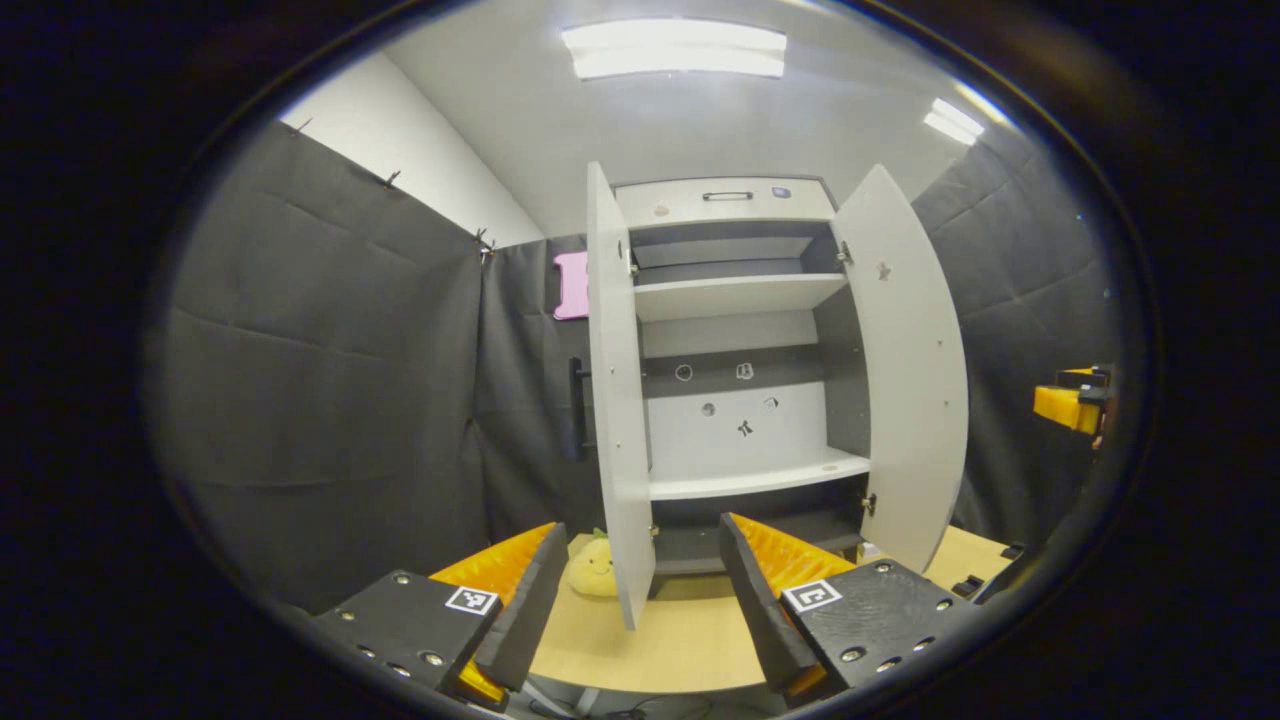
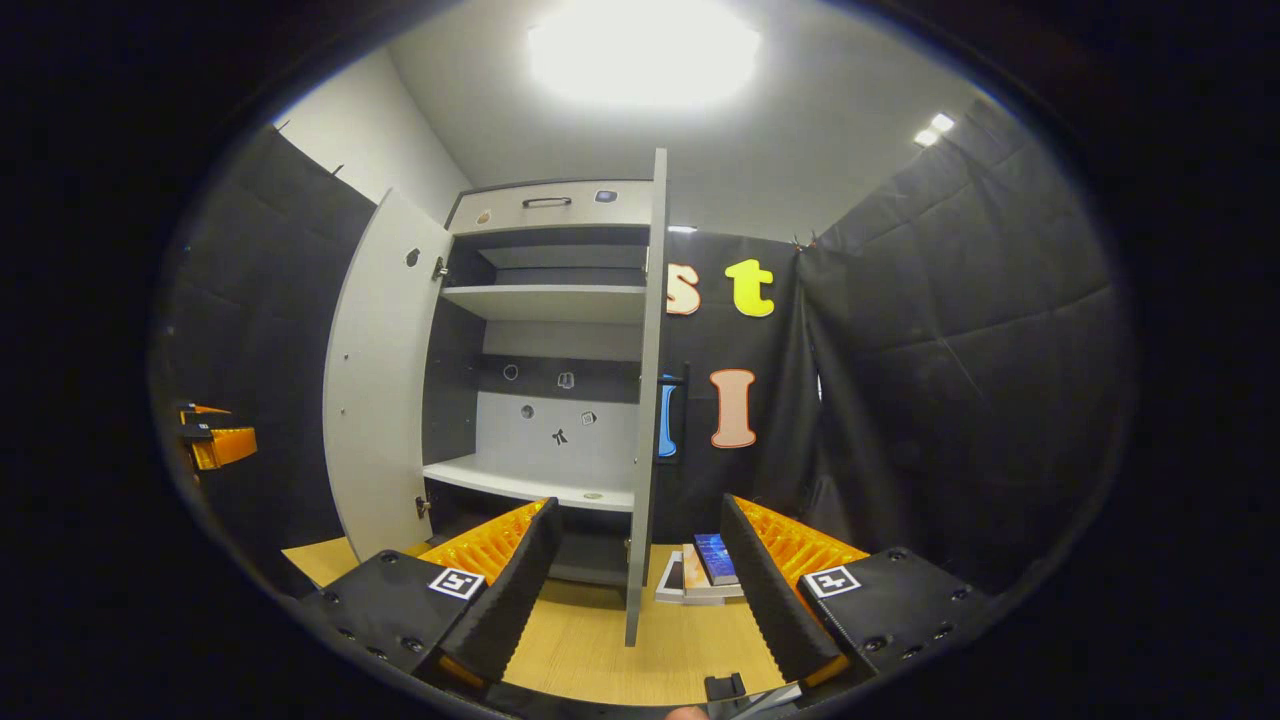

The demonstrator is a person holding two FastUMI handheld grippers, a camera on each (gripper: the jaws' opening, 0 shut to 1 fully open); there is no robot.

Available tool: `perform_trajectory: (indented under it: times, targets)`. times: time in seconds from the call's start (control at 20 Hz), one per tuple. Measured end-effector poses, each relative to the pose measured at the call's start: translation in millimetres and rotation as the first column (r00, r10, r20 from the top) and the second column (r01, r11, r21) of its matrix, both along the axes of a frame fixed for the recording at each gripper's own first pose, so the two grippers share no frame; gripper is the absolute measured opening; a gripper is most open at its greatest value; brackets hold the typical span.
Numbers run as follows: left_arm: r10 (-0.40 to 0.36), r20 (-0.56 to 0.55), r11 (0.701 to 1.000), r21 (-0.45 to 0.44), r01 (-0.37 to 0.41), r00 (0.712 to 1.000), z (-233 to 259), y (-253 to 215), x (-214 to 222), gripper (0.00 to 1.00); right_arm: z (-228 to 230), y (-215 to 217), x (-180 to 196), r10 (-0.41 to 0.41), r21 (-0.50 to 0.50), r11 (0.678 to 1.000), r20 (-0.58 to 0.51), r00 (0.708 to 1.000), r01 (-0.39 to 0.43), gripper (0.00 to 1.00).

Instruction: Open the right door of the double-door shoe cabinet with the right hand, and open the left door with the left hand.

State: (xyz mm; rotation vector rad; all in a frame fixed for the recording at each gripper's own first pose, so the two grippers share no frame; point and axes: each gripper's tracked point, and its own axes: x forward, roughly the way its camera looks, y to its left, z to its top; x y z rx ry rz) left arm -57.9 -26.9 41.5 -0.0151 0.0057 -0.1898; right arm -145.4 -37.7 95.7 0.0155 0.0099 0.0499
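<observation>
Cabinet (image 1: pixel 735 200) on table (image 1: pixel 650 640), left door (image 1: pixel 615 400) and right door (image 2: pixel 650 380) swung wide | left gripper (image 1: pixel 640 590) spread, empty, before left door | right gripper (image 2: pixel 635 570) spread, empty, before right door | no legible writing

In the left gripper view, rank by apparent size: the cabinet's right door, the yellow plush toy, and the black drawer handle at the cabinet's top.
1. Right door, by far the largest.
2. Yellow plush toy, partly hidden behind the left door.
3. Drawer handle.
The toy and handle look close in size, and the handle sits farther back, so that order is unsure.
</observation>
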Motion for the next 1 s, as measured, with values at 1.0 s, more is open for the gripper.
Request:
perform_trajectory:
  times: [1.0]
  targets:
    - [0.077,0.031,0.996,0.043,-0.078,0.997,2,28,-14,0.88,5,12,14,0.016,0.013,1.000,0.016,1.000,-0.017,0.96]
